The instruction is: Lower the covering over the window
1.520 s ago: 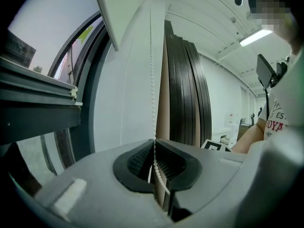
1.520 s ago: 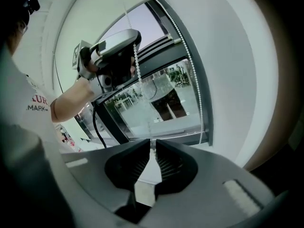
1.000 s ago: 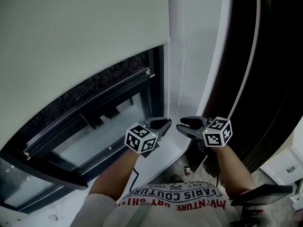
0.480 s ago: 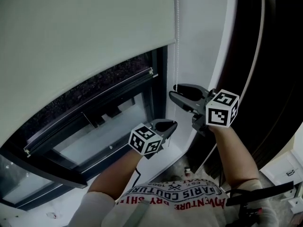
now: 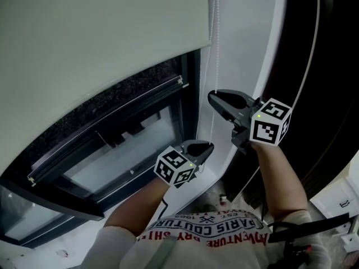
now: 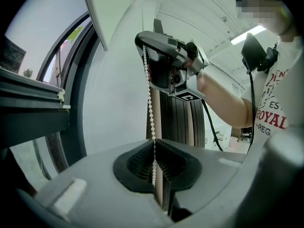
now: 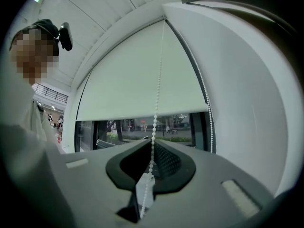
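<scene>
In the head view, a pale grey-green fabric roller blind (image 5: pixel 101 38) covers the upper part of a dark-framed window (image 5: pixel 106 122); the glass below its bottom edge is uncovered. A white beaded pull chain (image 5: pixel 215 43) hangs just beside the blind's right edge, against the white wall (image 5: pixel 241 38). The right hand-held gripper (image 5: pixel 212 98) is held up at the chain. The left hand-held gripper (image 5: pixel 207 147) sits lower on the same line, close beneath it.

In the left gripper view, the left hand-held gripper (image 6: pixel 154 163) has its jaws pressed together, with the white beaded pull chain (image 6: pixel 151 113) pinched between the ribbed pads. The chain runs straight up from there to the right hand-held gripper (image 6: pixel 146 61), which closes on it higher up. A corner of the roller blind (image 6: pixel 114 8) shows at the top, and the window frame (image 6: pixel 28 108) lies to the left.

In the right gripper view, the jaws of the right hand-held gripper (image 7: pixel 153 163) have just been closing and now clamp the white beaded pull chain (image 7: pixel 156 113), which passes between the pads and rises in front of the roller blind (image 7: pixel 137 84). A small white tag (image 7: pixel 144 194) hangs on the chain behind the pads. A second strand (image 7: pixel 207 108) runs down by the window's right side. The blind's bottom edge leaves a strip of window (image 7: pixel 137 127) open beneath it.
</scene>
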